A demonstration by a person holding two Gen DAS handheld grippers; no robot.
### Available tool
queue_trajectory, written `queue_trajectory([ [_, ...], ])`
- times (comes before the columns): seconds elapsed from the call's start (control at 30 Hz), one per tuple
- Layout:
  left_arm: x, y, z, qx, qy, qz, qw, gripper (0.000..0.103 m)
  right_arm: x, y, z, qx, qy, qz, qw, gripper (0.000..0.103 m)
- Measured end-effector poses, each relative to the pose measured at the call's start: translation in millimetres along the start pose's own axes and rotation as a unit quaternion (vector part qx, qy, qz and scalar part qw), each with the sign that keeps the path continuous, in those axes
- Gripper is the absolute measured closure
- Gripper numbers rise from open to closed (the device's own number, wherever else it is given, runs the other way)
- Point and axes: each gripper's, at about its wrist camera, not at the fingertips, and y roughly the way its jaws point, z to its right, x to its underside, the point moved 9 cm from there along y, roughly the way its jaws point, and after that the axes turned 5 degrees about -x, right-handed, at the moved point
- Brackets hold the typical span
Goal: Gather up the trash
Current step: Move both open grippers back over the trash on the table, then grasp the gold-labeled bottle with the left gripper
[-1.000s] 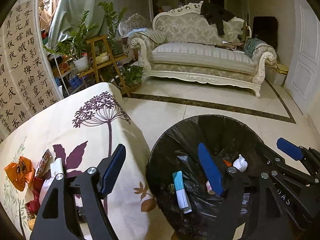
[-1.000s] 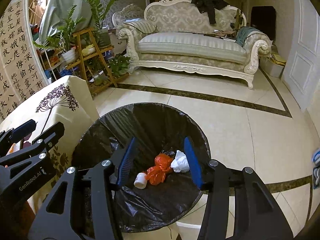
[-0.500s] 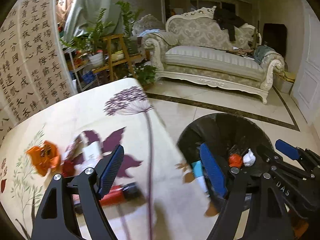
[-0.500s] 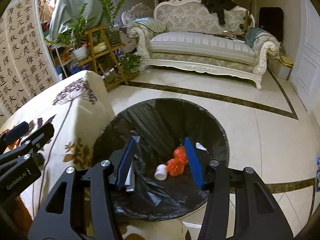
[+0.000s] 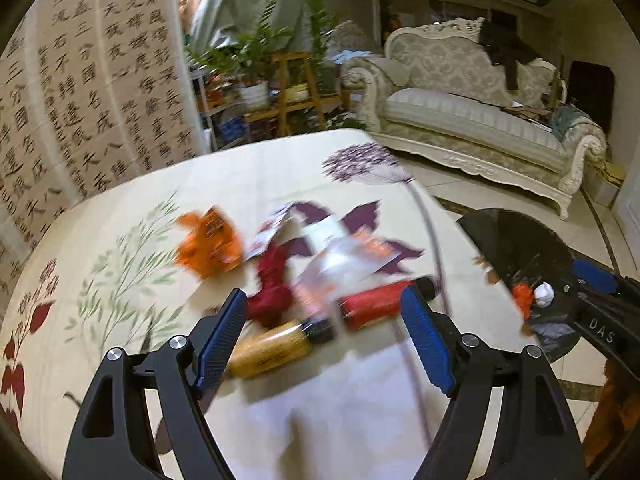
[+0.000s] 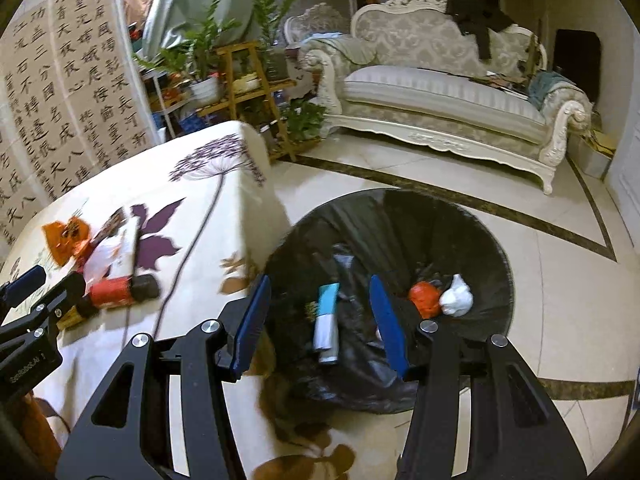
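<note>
The step in hand looks like reaching for the next piece. The left tool (image 5: 322,332) hangs wide open and empty over the trash on the floral-cloth desk (image 5: 120,340) — a red cylindrical can (image 5: 372,304) just beside the black-lined round bin (image 6: 492,240). The right tool (image 6: 318,318), half open, holds nothing above that bin. Next: lower and close on the can.

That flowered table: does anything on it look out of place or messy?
Yes. A loose heap of litter lies on the tablecloth: a crumpled orange wrapper, a dark red wad, a red can and a tan bottle, both tipped on their sides. The black-lined bin beside the table already holds similar scraps.
</note>
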Motion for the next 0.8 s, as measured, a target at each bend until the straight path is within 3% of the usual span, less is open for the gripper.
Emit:
queue_trajectory([
  [0.33,25,5,-33,-0.018,-0.003,-0.019,0.9997,0.027,9,1,-38,-0.024,-0.029,-0.012,0.999,0.053],
  [0.8,31,23,-29,-0.002,0.019,-0.05,0.9986,0.027,9,4,-41,-0.027,-0.024,-0.015,0.999,0.052],
])
